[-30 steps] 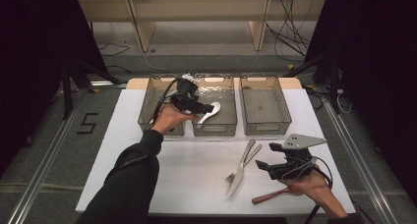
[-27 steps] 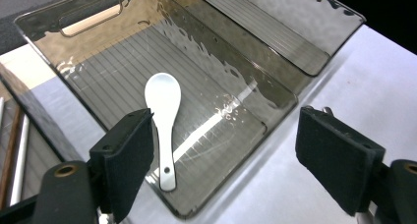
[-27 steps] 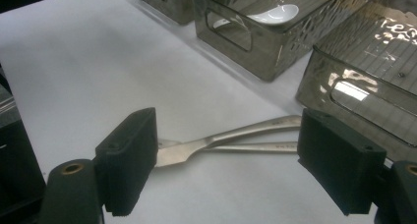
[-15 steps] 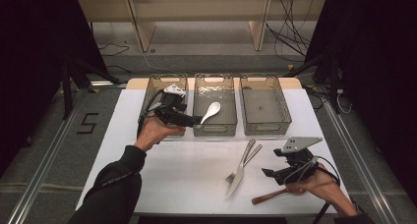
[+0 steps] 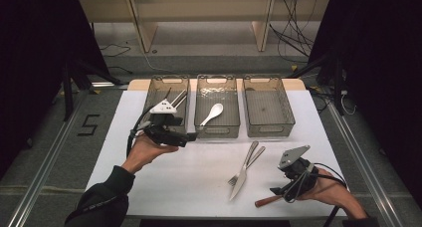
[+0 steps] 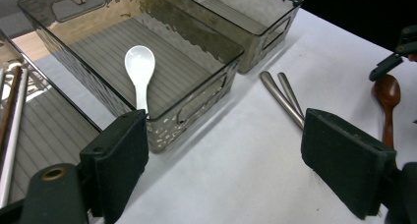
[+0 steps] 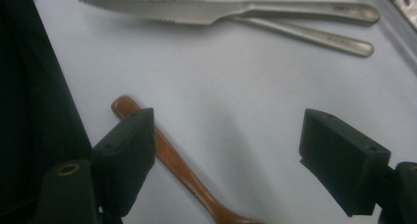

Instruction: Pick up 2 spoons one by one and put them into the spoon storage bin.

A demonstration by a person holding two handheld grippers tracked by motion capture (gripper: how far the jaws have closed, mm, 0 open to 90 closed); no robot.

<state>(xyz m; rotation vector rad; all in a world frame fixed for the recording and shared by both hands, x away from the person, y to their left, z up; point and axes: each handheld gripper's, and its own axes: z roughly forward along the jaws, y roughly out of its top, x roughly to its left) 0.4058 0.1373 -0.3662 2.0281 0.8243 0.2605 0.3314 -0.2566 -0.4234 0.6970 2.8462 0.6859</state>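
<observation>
A: Where is the wooden spoon (image 7: 172,160)?

B: On the counter (image 5: 199,177), between your right gripper's (image 7: 236,160) released fingers. Centre them over the handle, then close. Left gripper (image 6: 231,165): released, just widened, nothing between.

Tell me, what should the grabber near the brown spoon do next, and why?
Probably lower the right gripper and close on the wooden spoon. Its jaws stand open, the handle lies on the table by one jaw, and the white spoon already lies in the middle bin.
</observation>
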